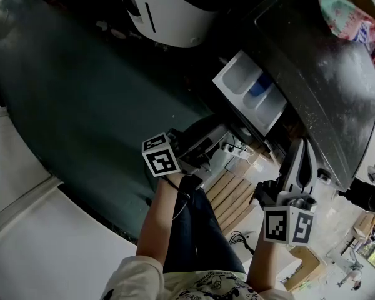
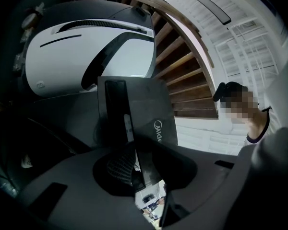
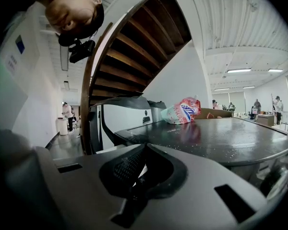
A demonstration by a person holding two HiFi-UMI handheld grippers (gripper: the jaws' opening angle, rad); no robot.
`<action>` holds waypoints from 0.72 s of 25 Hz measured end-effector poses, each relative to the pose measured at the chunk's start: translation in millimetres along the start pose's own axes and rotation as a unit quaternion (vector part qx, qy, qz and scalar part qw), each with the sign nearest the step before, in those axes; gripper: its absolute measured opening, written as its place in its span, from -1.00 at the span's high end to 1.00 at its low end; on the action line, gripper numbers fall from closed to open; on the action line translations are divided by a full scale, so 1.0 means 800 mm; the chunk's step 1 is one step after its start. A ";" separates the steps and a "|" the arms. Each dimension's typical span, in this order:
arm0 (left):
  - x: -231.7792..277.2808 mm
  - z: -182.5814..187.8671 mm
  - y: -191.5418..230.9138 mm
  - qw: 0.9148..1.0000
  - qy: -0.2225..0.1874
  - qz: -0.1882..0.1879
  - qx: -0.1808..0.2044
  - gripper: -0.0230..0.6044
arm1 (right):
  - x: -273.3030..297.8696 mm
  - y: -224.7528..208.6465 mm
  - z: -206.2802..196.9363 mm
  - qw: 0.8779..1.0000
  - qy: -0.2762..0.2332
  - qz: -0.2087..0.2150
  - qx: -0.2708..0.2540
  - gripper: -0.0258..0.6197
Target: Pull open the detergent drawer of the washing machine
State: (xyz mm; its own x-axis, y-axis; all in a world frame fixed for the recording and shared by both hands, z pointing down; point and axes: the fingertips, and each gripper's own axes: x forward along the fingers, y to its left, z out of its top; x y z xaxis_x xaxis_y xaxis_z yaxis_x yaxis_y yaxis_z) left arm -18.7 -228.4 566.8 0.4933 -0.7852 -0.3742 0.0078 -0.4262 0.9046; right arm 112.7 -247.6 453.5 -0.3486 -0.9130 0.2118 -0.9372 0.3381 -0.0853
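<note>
The detergent drawer (image 1: 249, 91) stands pulled out of the dark washing machine (image 1: 325, 74), showing white compartments and one blue insert. My left gripper (image 1: 203, 144) is at the drawer's outer end, shut on its dark front panel (image 2: 134, 114). In the left gripper view my left gripper (image 2: 137, 176) has that panel's edge, with a white logo, clamped between the pads. My right gripper (image 1: 303, 158) hangs beside the machine's front corner, apart from the drawer. In the right gripper view my right gripper (image 3: 139, 176) is shut with nothing in it.
A white rounded appliance (image 1: 169, 11) stands beyond the drawer. A pink and blue detergent bag (image 3: 182, 111) lies on the machine's wet-looking top (image 3: 206, 138). A wooden staircase (image 2: 187, 80) rises overhead. A person (image 2: 259, 128) stands at the right of the left gripper view.
</note>
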 end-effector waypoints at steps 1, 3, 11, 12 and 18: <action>-0.002 0.000 -0.001 1.000 -0.001 0.000 0.000 0.55 | -0.001 0.001 0.000 1.000 0.000 0.001 0.000 0.89; -0.007 -0.001 -0.002 1.000 -0.003 0.001 0.001 0.55 | -0.003 0.004 -0.001 1.000 0.000 0.003 0.000 0.89; -0.021 -0.004 -0.007 1.000 -0.006 0.001 0.005 0.56 | -0.008 0.013 -0.003 1.000 0.000 0.010 -0.001 0.89; -0.023 -0.004 -0.008 1.000 -0.007 0.002 0.006 0.56 | -0.009 0.014 -0.003 1.000 0.000 0.010 -0.001 0.89; -0.036 -0.005 -0.009 1.000 -0.010 0.014 0.010 0.60 | -0.011 0.021 -0.001 1.000 -0.003 0.015 -0.001 0.89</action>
State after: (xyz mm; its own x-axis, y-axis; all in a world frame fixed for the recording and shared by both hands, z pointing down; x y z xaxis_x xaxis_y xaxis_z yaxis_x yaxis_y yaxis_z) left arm -29.4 -200.9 572.2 0.4764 -0.8053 -0.3528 -0.0233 -0.4127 0.9106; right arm 100.0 -234.1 450.9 -0.3758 -0.9039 0.2042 -0.9267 0.3648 -0.0904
